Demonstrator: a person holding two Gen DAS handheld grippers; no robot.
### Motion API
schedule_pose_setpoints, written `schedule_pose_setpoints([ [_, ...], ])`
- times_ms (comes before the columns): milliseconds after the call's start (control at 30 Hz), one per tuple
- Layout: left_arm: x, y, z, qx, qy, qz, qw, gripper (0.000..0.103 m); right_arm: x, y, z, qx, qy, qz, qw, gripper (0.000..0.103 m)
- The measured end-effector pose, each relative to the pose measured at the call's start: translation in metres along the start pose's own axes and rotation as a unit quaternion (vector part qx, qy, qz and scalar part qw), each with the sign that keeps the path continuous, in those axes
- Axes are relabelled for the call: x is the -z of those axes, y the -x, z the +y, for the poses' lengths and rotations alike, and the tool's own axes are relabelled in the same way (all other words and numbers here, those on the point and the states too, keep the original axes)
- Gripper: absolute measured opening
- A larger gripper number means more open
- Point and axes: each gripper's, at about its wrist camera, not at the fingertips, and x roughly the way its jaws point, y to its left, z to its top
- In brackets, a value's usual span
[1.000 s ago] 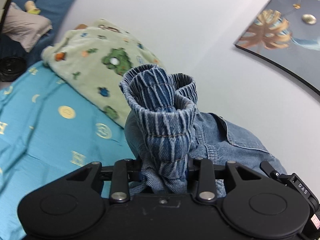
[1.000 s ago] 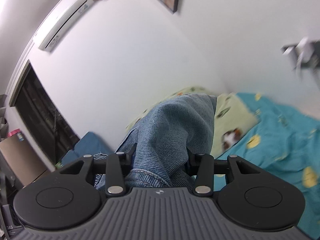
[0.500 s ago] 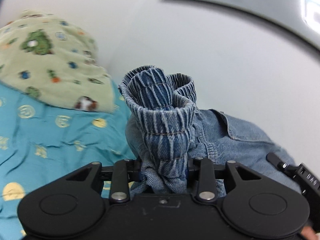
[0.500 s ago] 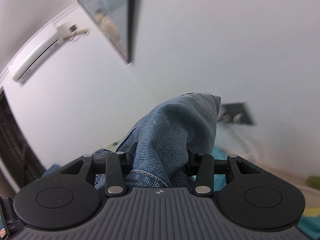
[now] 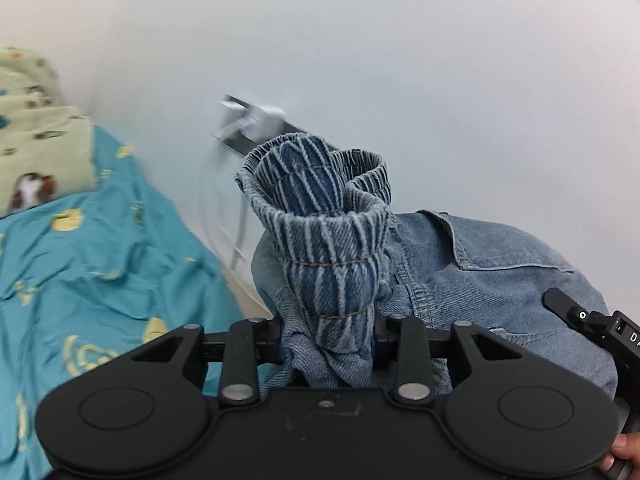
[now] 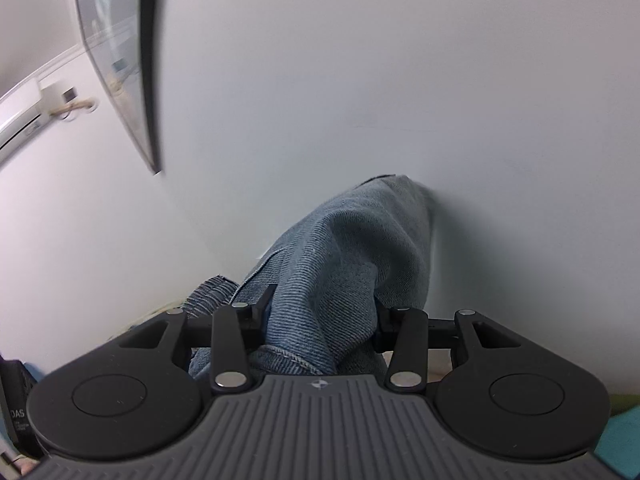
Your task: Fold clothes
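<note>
Both views swung toward the wall; claws (image 5: 328,344) (image 6: 320,324) still clamp denim (image 5: 480,264).

left wrist view: looks close along its fingers, over the teal bedsheet (image 5: 100,272) toward the white wall (image 5: 400,60).
right wrist view: close, faces the wall (image 6: 360,80).
shared: probably the denim garment (image 5: 500,256).

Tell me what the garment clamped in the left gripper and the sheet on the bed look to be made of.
Garment: denim, by its diagonal twill weave, faded blue wash and tan topstitching; the gathered band with pale ribs looks elasticated. Matte finish.
Bed sheet: thin woven fabric, possibly cotton or a blend; teal with yellow printed motifs, soft creases, no sheen. Motion blur leaves the weave unclear.
</note>
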Motion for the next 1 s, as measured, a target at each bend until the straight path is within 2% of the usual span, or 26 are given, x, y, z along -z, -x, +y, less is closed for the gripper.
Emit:
schedule_pose_setpoints([
  [267, 0.043, -0.060, 0.003, 0.035, -0.059, 0.044, 0.9967, 0.031, 0.058, 0.003, -0.044, 0.060, -0.022, -0.012, 0.998, 0.045],
  [333, 0.056, -0.074, 0.008, 0.033, -0.072, 0.061, 0.9950, 0.031, 0.075, -0.001, -0.054, 0.078, -0.028, 0.003, 0.997, 0.045],
  [433, 0.077, -0.096, 0.011, 0.022, -0.090, 0.092, 0.9914, 0.031, 0.101, -0.014, -0.077, 0.115, -0.059, 0.062, 0.990, 0.045],
  [500, 0.092, -0.105, 0.014, 0.016, -0.100, 0.095, 0.9903, 0.032, 0.118, -0.023, -0.092, 0.142, -0.076, 0.103, 0.981, 0.045],
  [567, 0.097, -0.105, 0.020, 0.023, -0.091, 0.080, 0.9924, 0.032, 0.127, -0.024, -0.098, 0.145, -0.079, 0.101, 0.981, 0.045],
  [733, 0.094, -0.104, 0.023, 0.028, -0.088, 0.086, 0.9919, 0.037, 0.119, -0.032, -0.098, 0.148, -0.075, 0.104, 0.981, 0.046],
  [833, 0.090, -0.100, 0.018, 0.021, -0.096, 0.097, 0.9904, 0.045, 0.113, -0.036, -0.090, 0.150, -0.080, 0.105, 0.980, 0.050],
  [900, 0.087, -0.100, 0.017, 0.012, -0.102, 0.098, 0.9898, 0.058, 0.111, -0.036, -0.089, 0.154, -0.080, 0.105, 0.979, 0.054],
  [933, 0.086, -0.097, 0.016, 0.007, -0.106, 0.094, 0.9899, 0.061, 0.110, -0.035, -0.087, 0.160, -0.079, 0.104, 0.978, 0.058],
  [1000, 0.084, -0.086, 0.014, -0.004, -0.116, 0.079, 0.9901, 0.081, 0.107, -0.031, -0.085, 0.175, -0.079, 0.099, 0.976, 0.076],
])
